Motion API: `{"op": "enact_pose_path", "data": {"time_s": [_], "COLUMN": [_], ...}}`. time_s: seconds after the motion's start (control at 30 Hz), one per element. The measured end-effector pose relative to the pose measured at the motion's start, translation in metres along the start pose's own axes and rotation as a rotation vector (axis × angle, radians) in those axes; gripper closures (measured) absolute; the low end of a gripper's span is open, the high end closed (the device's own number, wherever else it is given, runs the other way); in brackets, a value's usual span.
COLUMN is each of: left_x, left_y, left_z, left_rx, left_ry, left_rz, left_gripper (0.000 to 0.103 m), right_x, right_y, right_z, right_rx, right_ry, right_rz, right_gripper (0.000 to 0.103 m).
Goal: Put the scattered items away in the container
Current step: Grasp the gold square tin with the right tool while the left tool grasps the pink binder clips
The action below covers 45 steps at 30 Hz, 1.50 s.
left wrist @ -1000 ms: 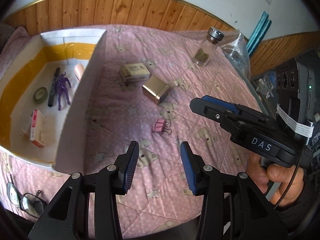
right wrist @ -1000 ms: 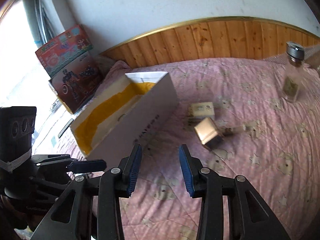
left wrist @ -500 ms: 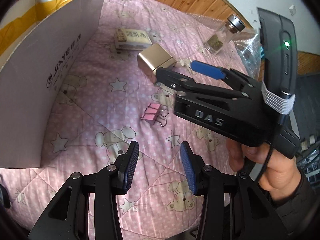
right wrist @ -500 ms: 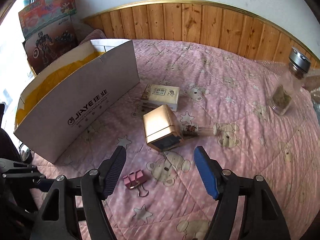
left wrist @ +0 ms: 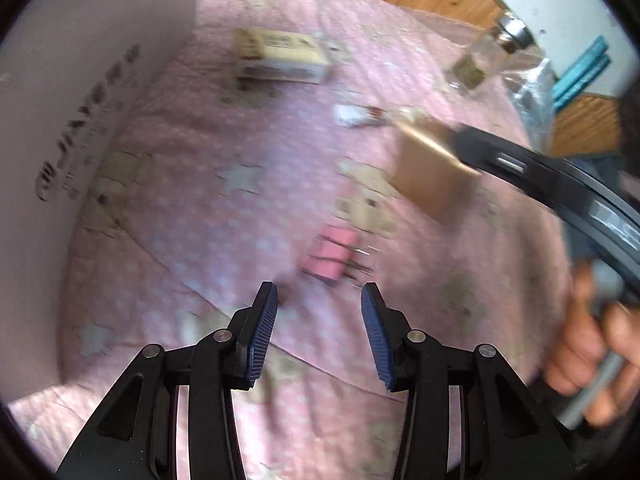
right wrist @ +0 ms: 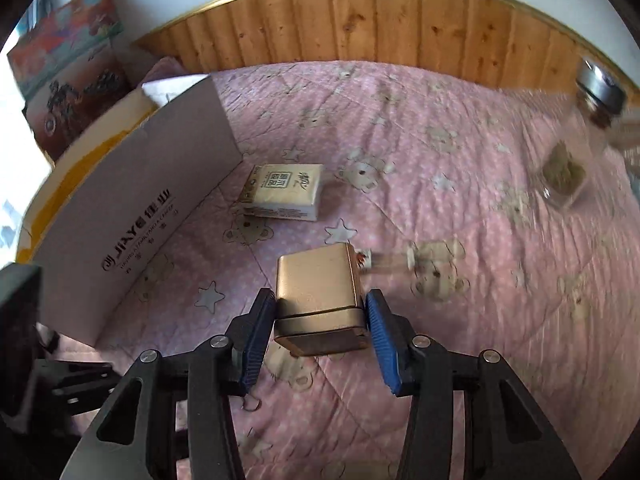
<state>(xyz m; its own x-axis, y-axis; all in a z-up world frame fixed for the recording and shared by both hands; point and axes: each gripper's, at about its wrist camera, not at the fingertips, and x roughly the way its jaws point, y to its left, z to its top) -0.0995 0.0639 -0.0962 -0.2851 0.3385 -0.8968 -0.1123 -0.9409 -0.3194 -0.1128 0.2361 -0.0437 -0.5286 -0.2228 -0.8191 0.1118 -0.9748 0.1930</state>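
Right tongs (right wrist: 320, 322) dropped over gold tin (right wrist: 320, 300) mid-bed, pointing steeply down, jaws closing around it; left tongs (left wrist: 318, 334) released, hovering near pink binder clip (left wrist: 332, 256).

We are looking at a gold tin (right wrist: 320, 300) with a smooth, satiny metal sheen, sitting on a soft quilted cloth bedspread (right wrist: 400, 152), matt pink. The fingers (right wrist: 380, 336) flanking the tin are showing ribbed blue rubbery pads on matt black plastic. The container (right wrist: 132, 216) is presenting plain matt cardboard. The tissue pack (right wrist: 284, 192) is gleaming faintly in its plastic wrap. The jar (right wrist: 568, 176) is looking like clear glass under a shiny metal cap. Behind, knotty varnished wood panelling (right wrist: 380, 24) is shining softly.
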Motion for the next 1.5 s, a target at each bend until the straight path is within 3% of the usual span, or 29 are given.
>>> {"op": "enact_pose_path", "data": {"time_s": [0.03,0.07,0.1,0.17,0.33,0.43,0.5,0.57,0.7,0.97,1.13,1.33,1.5], "left_x": [-0.001,-0.005,-0.008,-0.014,-0.016,-0.009,-0.008,-0.013,-0.014,-0.007,-0.008,0.005,0.007], "left_y": [0.007,0.015,0.022,0.028,0.005,-0.005,-0.010,-0.007,0.001,-0.013,-0.027,-0.022,-0.026], "left_z": [0.003,0.006,0.008,0.008,0.000,-0.002,-0.003,-0.007,-0.010,-0.014,-0.014,-0.015,-0.018], "left_rx": [-0.023,-0.058,-0.092,-0.113,-0.037,0.001,0.027,0.051,0.053,0.097,0.288,0.428,0.480], "left_ry": [-0.018,-0.037,-0.049,-0.062,-0.050,-0.047,-0.051,-0.062,-0.067,-0.057,-0.118,-0.081,-0.104], "left_rz": [0.028,0.038,0.047,0.041,-0.003,0.018,0.041,0.046,0.029,-0.009,0.047,-0.045,-0.038], "left_gripper": [0.057,0.055,0.057,0.057,0.057,0.056,0.056,0.055,0.053,0.052,0.052,0.052,0.052], "right_x": [-0.009,-0.017,-0.022,-0.027,-0.018,-0.018,-0.018,-0.016,-0.015,-0.006,0.002,0.004,0.005], "right_y": [-0.007,-0.013,-0.018,-0.025,-0.019,-0.014,-0.014,-0.012,-0.012,-0.031,-0.026,-0.026,-0.021], "right_z": [-0.005,-0.011,-0.017,-0.028,-0.034,-0.035,-0.037,-0.038,-0.038,-0.038,-0.039,-0.039,-0.039], "right_rx": [0.048,0.089,0.130,0.187,0.171,0.156,0.153,0.142,0.106,0.186,0.179,0.186,0.167], "right_ry": [-0.004,-0.004,-0.001,0.005,0.044,0.035,0.023,0.019,0.001,0.017,0.034,0.027,0.004], "right_rz": [0.021,0.041,0.058,0.080,0.073,0.076,0.071,0.047,-0.050,-0.048,-0.011,0.010,0.000], "right_gripper": [0.057,0.078,0.084,0.083,0.082,0.067,0.043,0.030,0.029,0.026,0.026,0.026,0.026]}}
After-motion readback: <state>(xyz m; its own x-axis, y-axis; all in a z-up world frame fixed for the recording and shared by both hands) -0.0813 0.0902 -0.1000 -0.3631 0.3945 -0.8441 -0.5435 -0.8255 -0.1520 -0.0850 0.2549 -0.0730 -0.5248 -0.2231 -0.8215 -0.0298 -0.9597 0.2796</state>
